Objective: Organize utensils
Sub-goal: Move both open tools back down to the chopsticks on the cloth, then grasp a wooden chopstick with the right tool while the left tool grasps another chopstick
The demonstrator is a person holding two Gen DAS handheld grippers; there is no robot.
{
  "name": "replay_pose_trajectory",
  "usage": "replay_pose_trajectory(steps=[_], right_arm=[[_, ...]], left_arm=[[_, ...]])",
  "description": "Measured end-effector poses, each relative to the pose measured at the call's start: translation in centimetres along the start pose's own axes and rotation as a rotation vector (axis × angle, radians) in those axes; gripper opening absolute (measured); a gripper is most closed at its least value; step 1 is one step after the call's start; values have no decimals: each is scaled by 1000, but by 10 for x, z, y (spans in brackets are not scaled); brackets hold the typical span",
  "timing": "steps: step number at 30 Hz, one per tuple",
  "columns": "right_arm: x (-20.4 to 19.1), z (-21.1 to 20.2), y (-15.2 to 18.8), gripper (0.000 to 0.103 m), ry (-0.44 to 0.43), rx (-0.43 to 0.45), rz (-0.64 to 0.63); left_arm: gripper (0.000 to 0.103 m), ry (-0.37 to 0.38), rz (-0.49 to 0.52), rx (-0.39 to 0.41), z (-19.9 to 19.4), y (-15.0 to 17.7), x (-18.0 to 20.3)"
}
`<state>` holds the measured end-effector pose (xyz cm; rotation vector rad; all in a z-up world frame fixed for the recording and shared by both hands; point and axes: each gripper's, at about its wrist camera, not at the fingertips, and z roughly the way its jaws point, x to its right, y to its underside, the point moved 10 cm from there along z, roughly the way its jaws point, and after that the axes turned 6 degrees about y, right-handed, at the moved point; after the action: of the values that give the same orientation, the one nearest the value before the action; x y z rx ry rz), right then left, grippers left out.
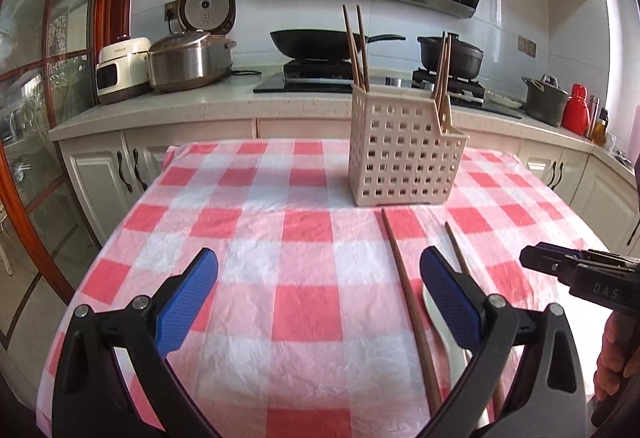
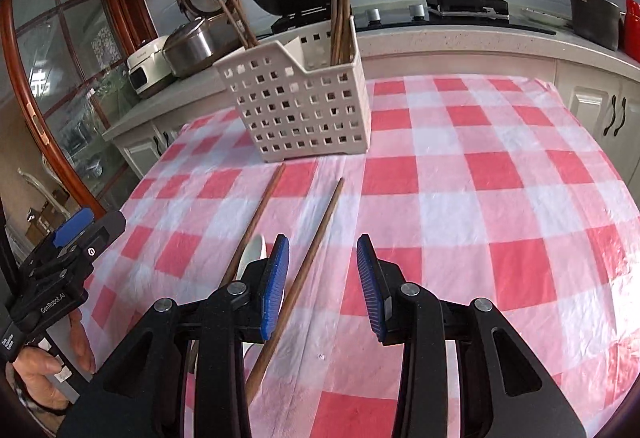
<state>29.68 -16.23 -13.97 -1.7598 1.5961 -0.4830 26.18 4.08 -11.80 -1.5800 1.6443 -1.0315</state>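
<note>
A cream perforated utensil caddy [image 1: 404,154] [image 2: 304,110] stands on the checked tablecloth with several brown chopsticks upright in it. Two brown chopsticks lie flat in front of it: one [image 1: 408,298] [image 2: 256,218] to the left, one [image 1: 458,254] [image 2: 308,258] to the right. A white spoon [image 1: 440,322] [image 2: 252,254] lies between them, partly hidden by fingers. My left gripper [image 1: 318,294] is open and empty, its right finger over the spoon. My right gripper [image 2: 322,278] is open and empty, with the right chopstick passing under its left finger. Each gripper shows at the edge of the other's view.
The table [image 1: 280,278] carries a red-and-white checked cloth. Behind it runs a kitchen counter [image 1: 224,98] with rice cookers, a wok [image 1: 320,42] and a black pot [image 1: 450,54] on the stove, and a red flask [image 1: 576,108]. A glass door stands at the left.
</note>
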Motion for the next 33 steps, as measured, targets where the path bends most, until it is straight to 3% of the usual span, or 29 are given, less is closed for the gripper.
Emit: replay_pose_trajectory(steps=[7, 27, 33], right_arm=[[-9, 16, 17, 35, 1, -47, -5], [-1, 80, -9, 35, 103, -168, -21], [1, 82, -9, 21, 137, -205, -126]], left_arm=[[98, 0, 11, -29, 8, 16, 1], [98, -5, -60, -47, 13, 26, -24], [98, -12, -78, -55, 15, 28, -30]])
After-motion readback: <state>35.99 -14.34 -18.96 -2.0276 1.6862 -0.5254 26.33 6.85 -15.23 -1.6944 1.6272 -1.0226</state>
